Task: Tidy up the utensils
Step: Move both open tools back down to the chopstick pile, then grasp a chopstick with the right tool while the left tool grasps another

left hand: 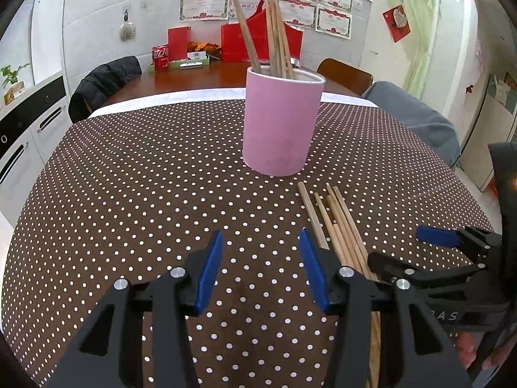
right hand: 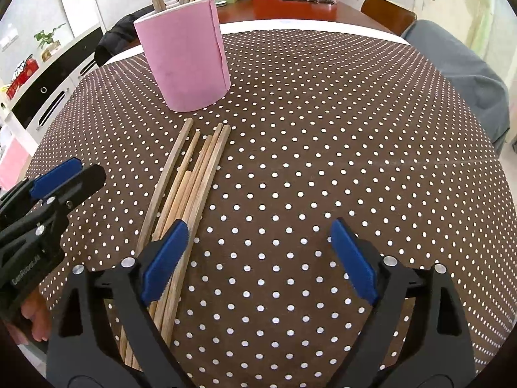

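Pink cup (left hand: pixel 279 119) upright, holding chopsticks (left hand: pixel 274 35); both tongs apart, empty.

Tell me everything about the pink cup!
The pink cup is a tall round holder, like paper or card, with a white rim and a seam down its side. It stands upright on the dotted tablecloth, holding several wooden chopsticks. More loose chopsticks lie just in front. No gripper touches it.

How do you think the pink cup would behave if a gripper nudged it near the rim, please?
The pink cup is tall, looks thin-walled and probably light, so a high nudge might tip it. The chopsticks inside lean to one side, which may add to that. On the cloth, a push low down would more likely slide it.
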A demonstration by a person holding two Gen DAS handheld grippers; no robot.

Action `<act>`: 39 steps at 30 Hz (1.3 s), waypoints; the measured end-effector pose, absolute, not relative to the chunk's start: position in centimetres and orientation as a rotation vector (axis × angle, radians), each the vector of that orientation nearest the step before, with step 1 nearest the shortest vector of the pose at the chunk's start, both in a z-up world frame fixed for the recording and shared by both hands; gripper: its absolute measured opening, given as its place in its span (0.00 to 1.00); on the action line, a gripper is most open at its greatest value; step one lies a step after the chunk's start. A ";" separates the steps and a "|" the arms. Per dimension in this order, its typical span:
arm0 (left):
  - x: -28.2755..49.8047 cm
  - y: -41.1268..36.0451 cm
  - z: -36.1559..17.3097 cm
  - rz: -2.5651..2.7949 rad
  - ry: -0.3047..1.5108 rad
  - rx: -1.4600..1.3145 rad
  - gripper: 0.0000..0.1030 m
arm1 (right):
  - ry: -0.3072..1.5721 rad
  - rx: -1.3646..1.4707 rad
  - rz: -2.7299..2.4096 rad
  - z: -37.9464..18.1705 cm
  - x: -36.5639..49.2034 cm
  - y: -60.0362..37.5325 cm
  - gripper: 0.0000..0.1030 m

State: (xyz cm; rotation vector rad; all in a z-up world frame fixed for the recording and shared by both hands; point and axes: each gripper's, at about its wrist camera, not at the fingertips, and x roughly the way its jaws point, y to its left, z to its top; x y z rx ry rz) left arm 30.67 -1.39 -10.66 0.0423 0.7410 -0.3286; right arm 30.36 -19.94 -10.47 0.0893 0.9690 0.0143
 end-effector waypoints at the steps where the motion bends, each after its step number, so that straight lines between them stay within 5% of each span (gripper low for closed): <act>1: 30.5 -1.4 -10.7 -0.333 0.740 0.042 0.47 | 0.967 0.081 0.011 -10.5 30.5 -19.6 0.89; 16: 32.6 0.2 -12.2 -0.359 0.848 -0.075 0.47 | 1.026 0.002 -0.003 -10.6 33.7 -19.6 0.90; 18: 32.8 0.4 -12.2 -0.355 0.860 -0.079 0.47 | 1.012 -0.024 0.045 -10.4 33.8 -19.4 0.74; 19: 32.8 0.4 -12.3 -0.355 0.864 -0.080 0.47 | 0.993 -0.044 0.084 -10.2 33.6 -19.2 0.50; 21: 32.9 0.2 -12.4 -0.364 0.881 -0.087 0.47 | 0.953 -0.070 0.133 -9.8 33.1 -18.9 0.25; 28: 32.7 -1.3 -11.7 -0.421 0.935 -0.079 0.47 | 0.900 -0.067 0.204 -9.7 33.3 -20.0 0.12; 39: 33.7 -5.3 -12.1 -0.363 1.001 0.038 0.47 | 0.903 0.151 0.318 -9.9 33.5 -22.9 0.09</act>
